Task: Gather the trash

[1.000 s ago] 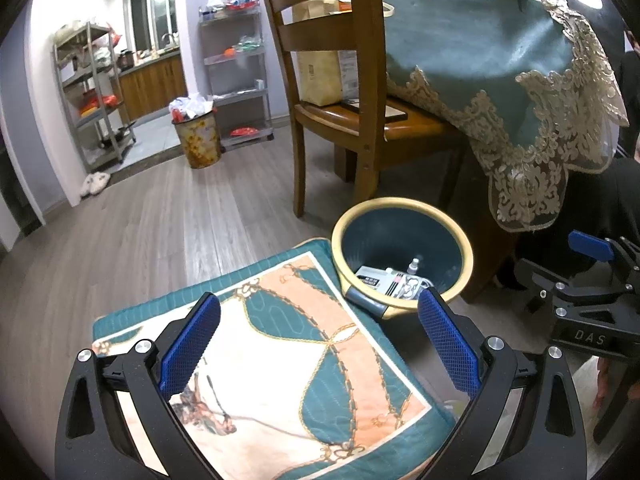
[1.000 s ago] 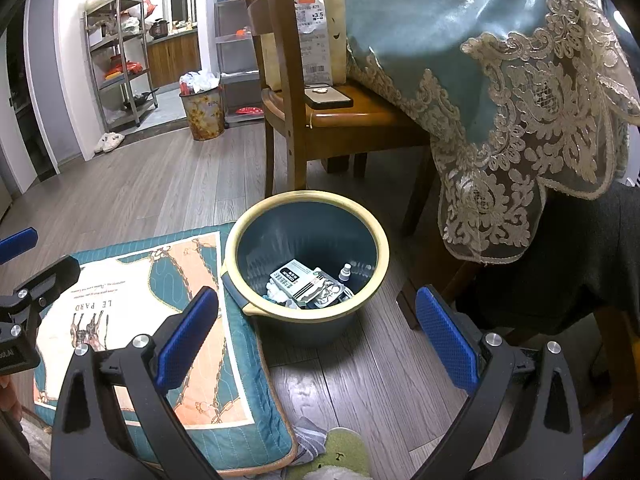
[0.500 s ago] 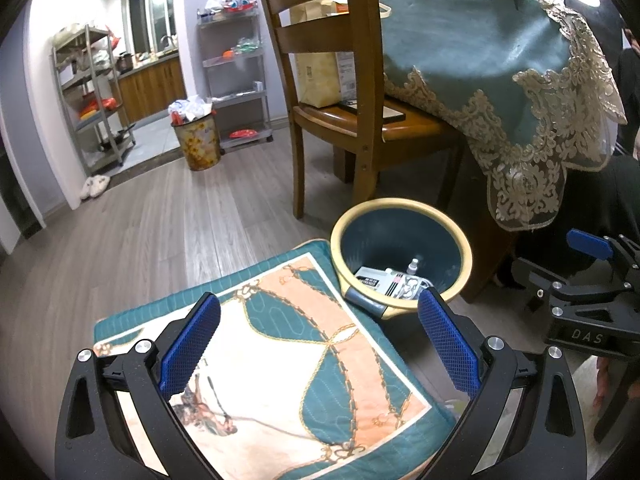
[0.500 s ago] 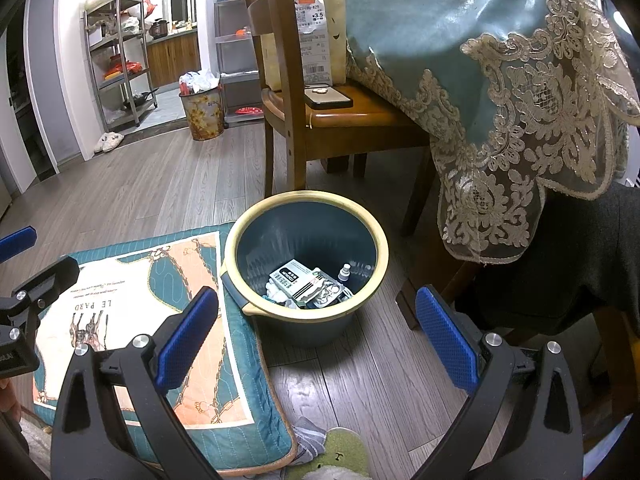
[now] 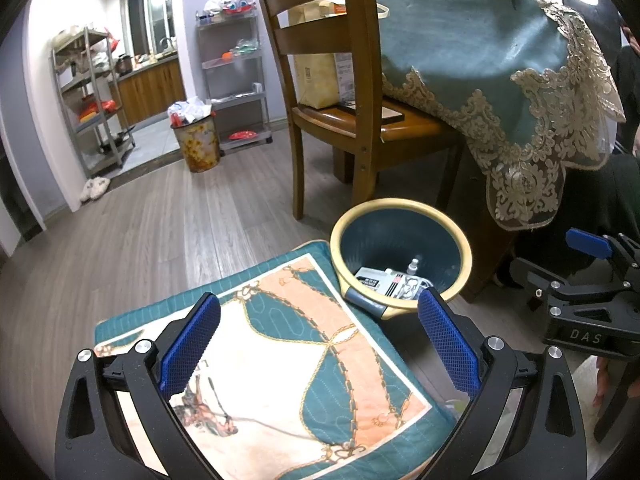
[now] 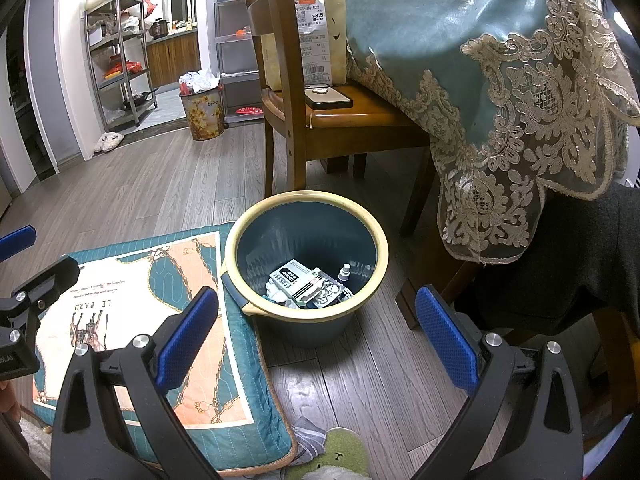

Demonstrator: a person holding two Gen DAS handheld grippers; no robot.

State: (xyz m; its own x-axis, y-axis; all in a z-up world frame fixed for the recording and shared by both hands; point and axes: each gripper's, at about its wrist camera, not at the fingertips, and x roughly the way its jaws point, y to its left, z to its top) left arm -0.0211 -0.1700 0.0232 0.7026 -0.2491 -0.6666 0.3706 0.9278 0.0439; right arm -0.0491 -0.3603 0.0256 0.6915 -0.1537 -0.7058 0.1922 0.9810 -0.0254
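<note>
We hold the left gripper (image 5: pixel 318 346) wide open with nothing between its blue pads (image 5: pixel 191 345), hanging over the patterned cushion (image 5: pixel 288 360) that lies on the wood floor (image 5: pixel 160 232). Our right gripper (image 6: pixel 316 334) is spread just as wide and is also empty, poised above the floor just in front of the bin (image 6: pixel 306 256). The bin stands upright, dark blue with a yellow rim, its near side touching the cushion's edge. Inside it, at the bottom, lie the trash pieces: a black-and-white box (image 6: pixel 290 280), a blister pack (image 6: pixel 330 292), and a small white bottle (image 6: pixel 344 272) standing beside them; other scraps under them are too small for us to tell. Just behind the bin stands a wooden chair (image 6: pixel 332 120) with a phone (image 6: pixel 328 98) and a paper bag (image 6: pixel 312 40) on its seat. To the right of the chair a teal tablecloth (image 6: pixel 460 40) with a lace border hangs down past the bin. Far back on the left, by the metal shelves (image 6: pixel 116 60), is a second, floral bin (image 6: pixel 202 114) heaped full. At the bottom edge of the right view a green slipper (image 6: pixel 340 460) lies against the cushion's corner.
</note>
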